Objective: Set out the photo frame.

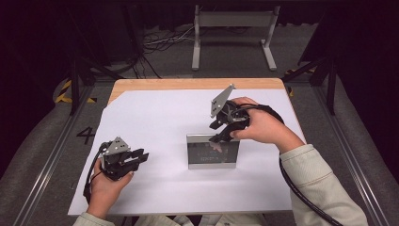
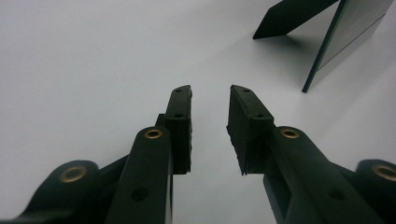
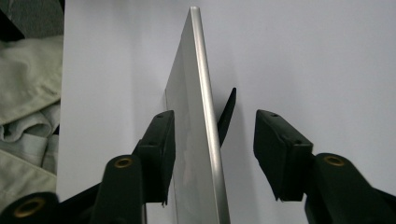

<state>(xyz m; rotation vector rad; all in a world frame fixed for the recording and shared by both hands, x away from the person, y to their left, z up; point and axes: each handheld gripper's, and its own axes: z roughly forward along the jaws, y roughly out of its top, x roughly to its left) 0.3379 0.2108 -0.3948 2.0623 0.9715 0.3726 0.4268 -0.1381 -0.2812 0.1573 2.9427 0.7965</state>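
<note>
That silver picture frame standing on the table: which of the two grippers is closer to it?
The right. The right gripper hangs over the picture frame at its top edge, jaws open on either side of it. The left gripper sits apart, off to the frame's left, jaws open and empty.

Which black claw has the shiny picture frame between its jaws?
The right gripper, up over the picture frame, straddles its top edge with open jaws. The left gripper sits apart, holding nothing.

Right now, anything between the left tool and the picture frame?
Nothing visible. Bare white sheet lies between the left tool and the picture frame. The right tool sits over the frame's top edge, jaws open astride it.
</note>
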